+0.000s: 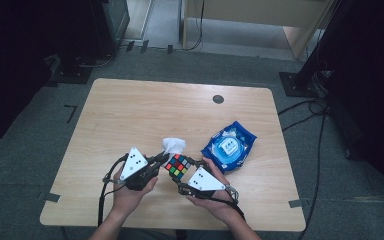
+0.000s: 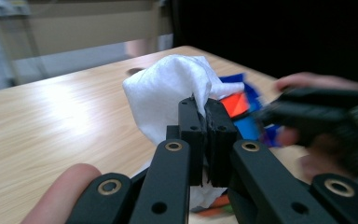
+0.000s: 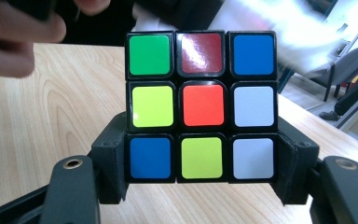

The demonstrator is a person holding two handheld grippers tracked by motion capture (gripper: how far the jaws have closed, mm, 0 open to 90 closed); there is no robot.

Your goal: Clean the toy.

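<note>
The right gripper [image 3: 200, 172] clamps a multicoloured puzzle cube [image 3: 201, 105] between its fingers, above the wooden table [image 1: 130, 115] near its 6 o'clock edge. At the cube's 10 o'clock, the left gripper [image 2: 205, 116] — fingers pressed together — pinches a crumpled white wipe [image 2: 168, 91].

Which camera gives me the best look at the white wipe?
The left gripper view: the white wipe bulges large above the left gripper, whose shut jaws pinch it. The high view shows the wipe small, beside the puzzle cube. The right gripper view gives only a white blur behind the cube.
</note>
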